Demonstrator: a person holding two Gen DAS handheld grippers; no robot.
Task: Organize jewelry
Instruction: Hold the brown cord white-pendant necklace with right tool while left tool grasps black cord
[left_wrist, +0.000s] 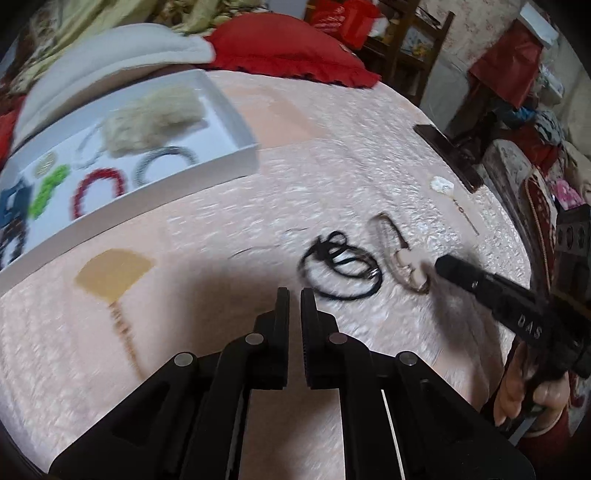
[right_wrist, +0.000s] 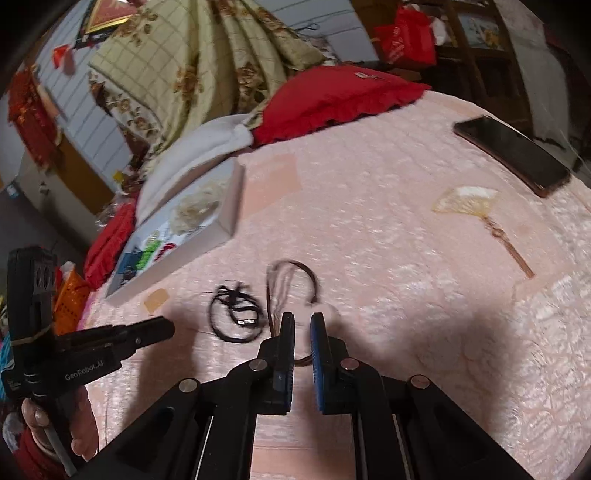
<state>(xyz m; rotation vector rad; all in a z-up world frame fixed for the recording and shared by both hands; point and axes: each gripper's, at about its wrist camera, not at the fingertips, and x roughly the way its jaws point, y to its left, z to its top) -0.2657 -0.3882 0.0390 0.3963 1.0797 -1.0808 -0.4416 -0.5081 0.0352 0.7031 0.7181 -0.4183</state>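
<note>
My left gripper (left_wrist: 294, 295) is shut with nothing in it, just above the pink bedspread (left_wrist: 332, 177). A black cord necklace (left_wrist: 343, 269) lies coiled just beyond its tips. To the right lies a brown cord loop with a pale charm (left_wrist: 391, 243); my right gripper (left_wrist: 439, 264) is shut on its charm end. In the right wrist view, the brown cord loop (right_wrist: 291, 284) runs out from between the closed fingers of the right gripper (right_wrist: 302, 317). The black cord necklace (right_wrist: 236, 317) lies to its left, with the left gripper (right_wrist: 168, 328) beyond it.
A white tray (left_wrist: 240, 155) at the back left holds a cream fluffy piece (left_wrist: 155, 118) and red (left_wrist: 98, 192), grey (left_wrist: 166, 162) and green (left_wrist: 48, 192) pieces. A yellow fan pendant (left_wrist: 110, 277) lies front left. A pale fan pendant (right_wrist: 465, 201) lies beside a phone (right_wrist: 513, 155). A red pillow (left_wrist: 288, 48) lies behind.
</note>
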